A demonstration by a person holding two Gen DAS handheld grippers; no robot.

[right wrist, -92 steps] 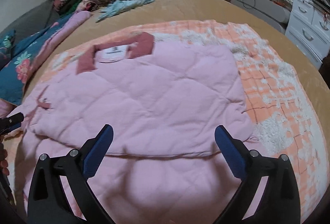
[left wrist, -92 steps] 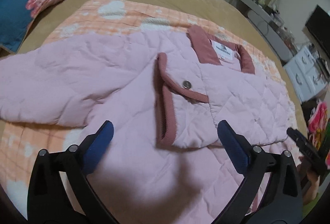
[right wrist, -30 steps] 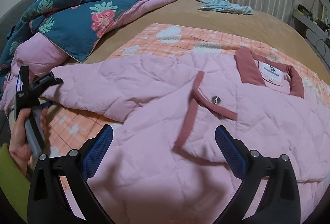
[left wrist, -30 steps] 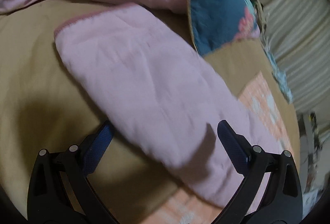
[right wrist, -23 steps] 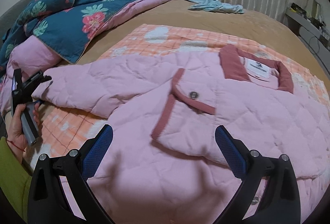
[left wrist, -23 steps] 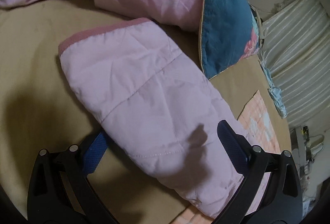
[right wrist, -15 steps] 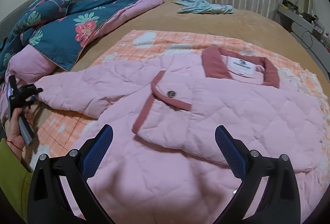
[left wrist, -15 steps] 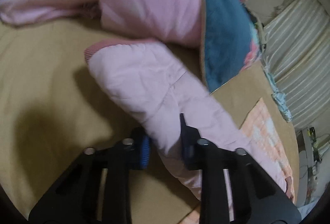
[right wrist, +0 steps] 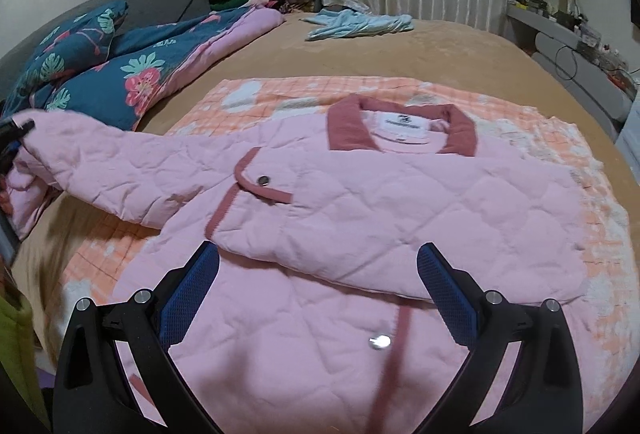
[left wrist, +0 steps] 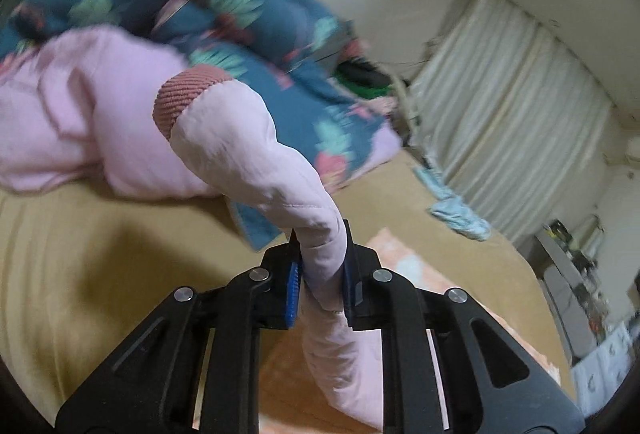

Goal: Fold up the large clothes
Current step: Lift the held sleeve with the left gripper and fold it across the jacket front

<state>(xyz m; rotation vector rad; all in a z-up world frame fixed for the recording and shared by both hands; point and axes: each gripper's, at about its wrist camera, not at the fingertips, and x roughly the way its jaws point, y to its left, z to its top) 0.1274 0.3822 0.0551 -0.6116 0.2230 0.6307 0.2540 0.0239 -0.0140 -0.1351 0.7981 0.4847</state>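
A pink quilted jacket (right wrist: 400, 202) with a dusty-red collar lies on an orange checked blanket (right wrist: 280, 98) on the bed. One side is folded over its front. Its left sleeve (right wrist: 120, 170) stretches out and rises off the bed at the far left. My left gripper (left wrist: 320, 234) is closing tight on that sleeve (left wrist: 248, 154), pads pressing it a little below the ribbed red cuff (left wrist: 184, 94). In the right wrist view the left gripper (right wrist: 12, 138) shows at the left edge. My right gripper (right wrist: 318, 266) hovers open over the jacket's lower front, holding nothing.
A blue floral quilt (right wrist: 120, 74) with a pink lining is piled on the left side of the bed. A light blue garment (right wrist: 360, 22) lies near the curtain. A shelf with cables (right wrist: 568, 30) stands at the right. A green sleeve (right wrist: 16, 354) shows at lower left.
My left gripper went from wide open around the sleeve to shut on it and lifted it off the bed. My right gripper, still open, drifted rightward over the jacket.
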